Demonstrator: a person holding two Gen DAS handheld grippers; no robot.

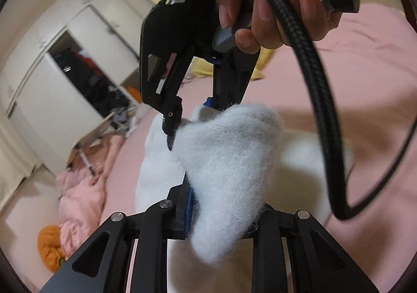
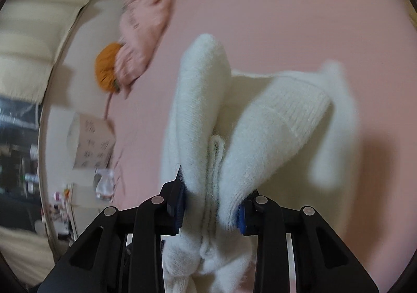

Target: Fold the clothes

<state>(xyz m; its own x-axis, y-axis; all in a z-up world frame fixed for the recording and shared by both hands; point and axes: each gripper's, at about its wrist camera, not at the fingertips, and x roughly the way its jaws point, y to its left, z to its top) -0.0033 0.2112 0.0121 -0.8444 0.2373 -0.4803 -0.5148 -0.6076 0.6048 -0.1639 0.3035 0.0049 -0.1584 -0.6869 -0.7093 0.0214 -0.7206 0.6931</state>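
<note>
A fluffy white knitted garment (image 1: 229,162) hangs above a pink bedsheet (image 1: 365,84). My left gripper (image 1: 221,212) is shut on a bunched fold of it, which covers the right finger. My right gripper (image 1: 192,121), held by a bare hand, shows just ahead in the left wrist view, pinching the same garment higher up. In the right wrist view my right gripper (image 2: 212,212) is shut on gathered layers of the white garment (image 2: 273,121), which drapes down towards the sheet.
A crumpled pink garment (image 1: 80,188) and an orange one (image 1: 49,243) lie at the bed's edge; both show in the right wrist view too. A white wardrobe (image 1: 39,89) stands with its door open. A thick black cable (image 1: 320,100) loops at the right.
</note>
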